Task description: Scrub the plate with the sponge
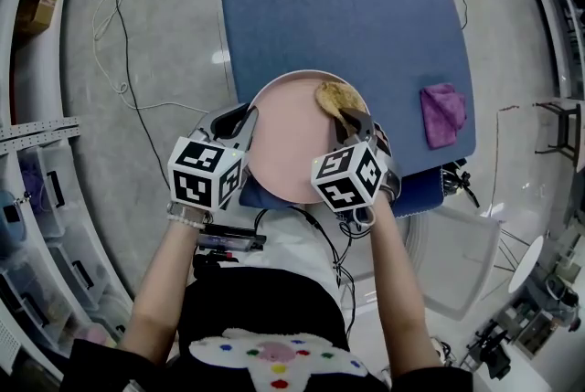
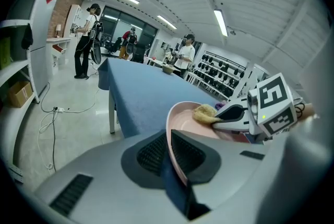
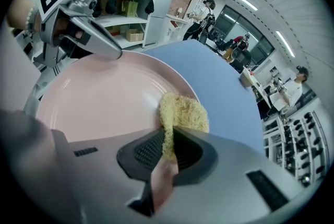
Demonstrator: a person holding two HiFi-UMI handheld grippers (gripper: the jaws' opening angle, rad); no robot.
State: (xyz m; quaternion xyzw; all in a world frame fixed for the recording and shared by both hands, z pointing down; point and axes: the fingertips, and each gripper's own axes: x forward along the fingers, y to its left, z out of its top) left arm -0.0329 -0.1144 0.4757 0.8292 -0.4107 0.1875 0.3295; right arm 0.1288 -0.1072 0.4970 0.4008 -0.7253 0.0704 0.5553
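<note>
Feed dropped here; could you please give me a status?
Left claw clamps plate rim. Right claw grips sponge over plate. Purple cloth aside, nothing blocking.

No legible text, no readable labels or numbers

Beyond the plate [image 1: 292, 153] the table [image 1: 338, 6] lies mostly open, save a cloth [image 1: 443, 114] near its right edge. The left gripper [image 1: 245, 118] bars the plate's left rim; the right gripper [image 1: 352, 121] and sponge [image 1: 331, 94] its far right.
</note>
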